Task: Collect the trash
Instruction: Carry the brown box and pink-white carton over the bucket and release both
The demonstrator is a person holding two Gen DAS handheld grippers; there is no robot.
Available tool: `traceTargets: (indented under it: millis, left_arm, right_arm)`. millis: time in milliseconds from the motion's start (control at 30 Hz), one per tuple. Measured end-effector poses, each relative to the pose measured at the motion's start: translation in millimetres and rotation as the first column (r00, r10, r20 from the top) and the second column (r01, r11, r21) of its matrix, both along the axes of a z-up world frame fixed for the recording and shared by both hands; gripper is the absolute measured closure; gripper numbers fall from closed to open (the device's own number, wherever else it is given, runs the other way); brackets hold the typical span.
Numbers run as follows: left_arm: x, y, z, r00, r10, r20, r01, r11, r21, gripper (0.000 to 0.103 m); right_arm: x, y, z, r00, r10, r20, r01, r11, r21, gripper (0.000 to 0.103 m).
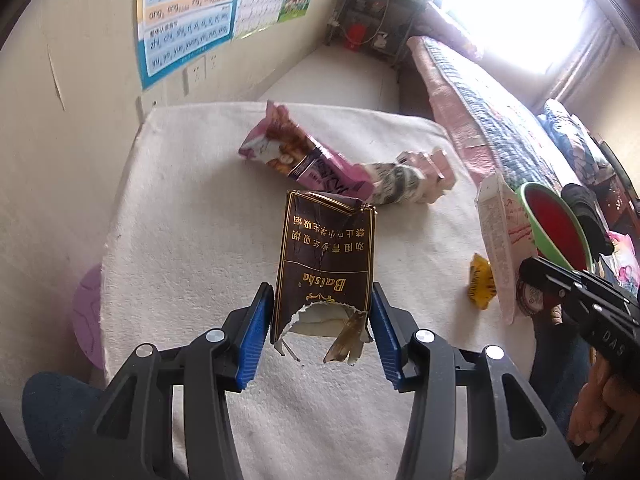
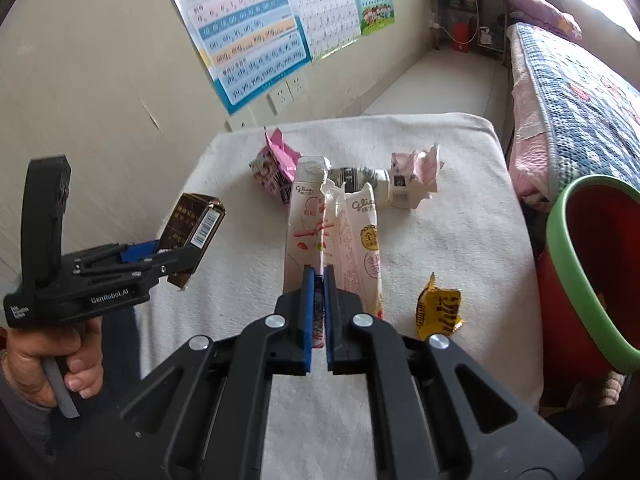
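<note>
Left wrist view: left hand-held gripper (image 1: 322,320) clamping torn brown cigarette pack (image 1: 326,268). Right hand-held gripper (image 2: 318,308) pinching flattened Glico carton (image 2: 316,216). Red bucket (image 2: 592,264) at right edge, contents unseen.

Beige wall (image 2: 100,60), bright window (image 1: 512,8), quilted bed (image 2: 580,92)

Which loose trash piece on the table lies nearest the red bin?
The small yellow wrapper, alone near the table's right edge beside the red bin. The pink snack bag and crumpled pink-white carton lie farther back.
</note>
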State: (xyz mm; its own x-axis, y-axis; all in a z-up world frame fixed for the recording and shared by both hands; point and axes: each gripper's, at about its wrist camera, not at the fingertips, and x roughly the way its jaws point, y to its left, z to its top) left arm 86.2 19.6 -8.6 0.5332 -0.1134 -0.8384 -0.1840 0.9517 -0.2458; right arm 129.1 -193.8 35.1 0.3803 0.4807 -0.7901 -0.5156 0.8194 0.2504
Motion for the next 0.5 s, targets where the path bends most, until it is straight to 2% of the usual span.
traceTargets:
  millis: [500]
  left_arm:
    - [8.9,-46.8,30.5,0.992,-0.113,0.061,0.114,0.993,-0.005,0.057]
  right_arm:
    - [-7.6,-58.9,33.9,0.992,-0.114,0.052,0.112,0.992,0.050,0.098]
